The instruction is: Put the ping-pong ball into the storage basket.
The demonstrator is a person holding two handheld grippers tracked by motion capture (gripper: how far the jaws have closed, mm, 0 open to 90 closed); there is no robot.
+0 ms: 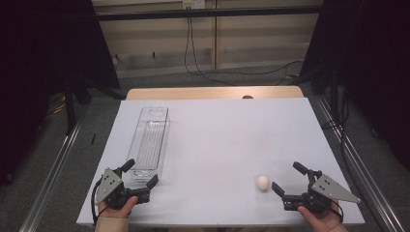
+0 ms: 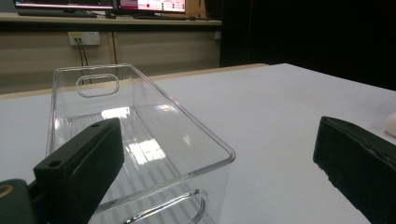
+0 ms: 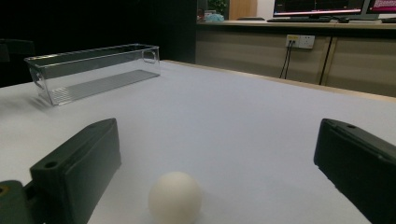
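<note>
Black two-jaw grippers [image 1: 141, 175] — grey three-cornered plates, black cables

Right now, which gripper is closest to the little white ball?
The right gripper. The ball sits just ahead of its open fingers; the left gripper is across the table by the clear bin.

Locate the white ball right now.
In the high view the white ball sits on the table near its front right, just left of the open right hand-held gripper, far from the clear bin.

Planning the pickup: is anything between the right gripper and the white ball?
Nothing visible. The right gripper stands open with the white ball just ahead of its jaws, only bare table between them.
</note>
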